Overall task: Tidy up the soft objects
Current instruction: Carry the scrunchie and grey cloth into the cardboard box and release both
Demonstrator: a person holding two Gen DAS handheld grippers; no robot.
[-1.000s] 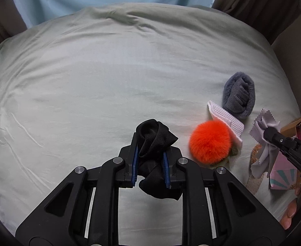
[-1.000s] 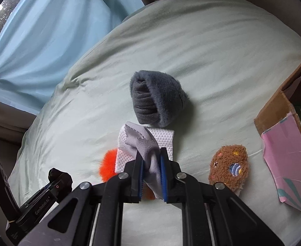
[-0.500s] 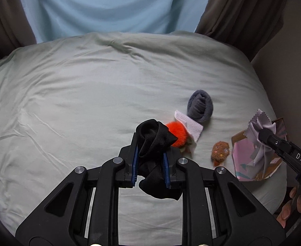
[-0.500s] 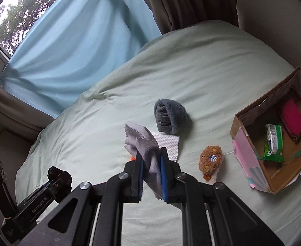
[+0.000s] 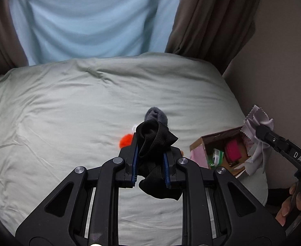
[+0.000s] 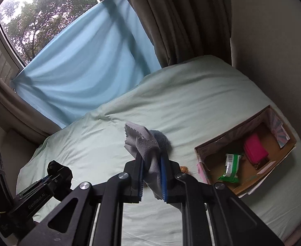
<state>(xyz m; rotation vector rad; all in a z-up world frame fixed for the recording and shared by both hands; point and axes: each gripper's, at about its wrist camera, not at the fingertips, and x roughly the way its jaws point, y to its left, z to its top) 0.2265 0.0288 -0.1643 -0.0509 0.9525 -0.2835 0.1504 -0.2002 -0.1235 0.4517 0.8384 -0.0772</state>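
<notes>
I have both tools lifted above the bed (image 5: 68,106). My left hand-held gripper (image 5: 150,164) is clamped on a bunched black sock (image 5: 154,141), which fills the gap between its blue pads and hangs out below them. My right hand-held gripper (image 6: 152,176) is pinched tight on a thin grey cloth with zigzag-cut edges (image 6: 144,141); the cloth sticks up past the tips and trails down behind them. In the left view that cloth hangs in front of the open cardboard box (image 5: 216,141).

The box sits on the bed near the wall, open side up. Inside I see a pink pouch (image 6: 255,149) and a green packet (image 6: 230,168), lying apart.

On the pale green bedding: a rolled grey fleece item (image 5: 157,115), an orange pom-pom (image 5: 125,140) just beside it, both partly hidden behind the sock. A small brown plush (image 6: 184,169) peeks out next to the box; detail too small to read.

Blue curtain (image 6: 84,61) and brown drape (image 6: 177,20) behind the bed.
</notes>
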